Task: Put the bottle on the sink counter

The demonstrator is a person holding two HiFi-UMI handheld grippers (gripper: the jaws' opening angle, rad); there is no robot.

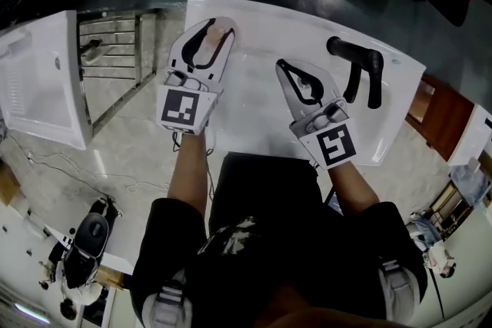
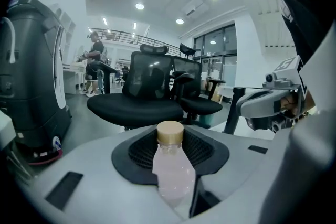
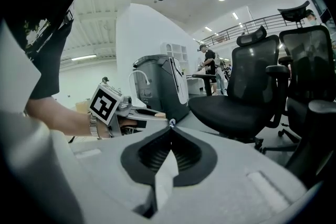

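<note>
We find a white table point(image 1: 254, 107) with a basin. It fills the head view from 11 to 2 o'clock, directly ahead of the person. A white panel point(image 1: 38, 81) lies at 9 o'clock. A metal rack point(image 1: 115, 50) stands at 10 o'clock, between that panel and the table's left edge. Black office chairs point(image 2: 142, 86) stand on the floor beyond the table and show in both gripper views. A black faucet point(image 1: 357, 69) rises from the table at 2 o'clock, near its right edge.

The left tongs point(image 1: 218, 27) are over the far left part of the table, at 11 o'clock from the person. Their jaws stand well apart and pinch the bottle point(image 2: 172, 165) between the pads. The bottle is clear with pale pink contents. It lies along the jaws, its gold cap point(image 2: 170, 132) pointing toward the tips. The bottle is thus in the left tongs, over the table. We cannot tell whether it touches the surface.

The right tongs point(image 1: 281, 65) are over the middle of the table at 1 o'clock. They sit between the left tongs and the faucet, apart from both. Their jaws are pressed together at the tips, with nothing between them.
</note>
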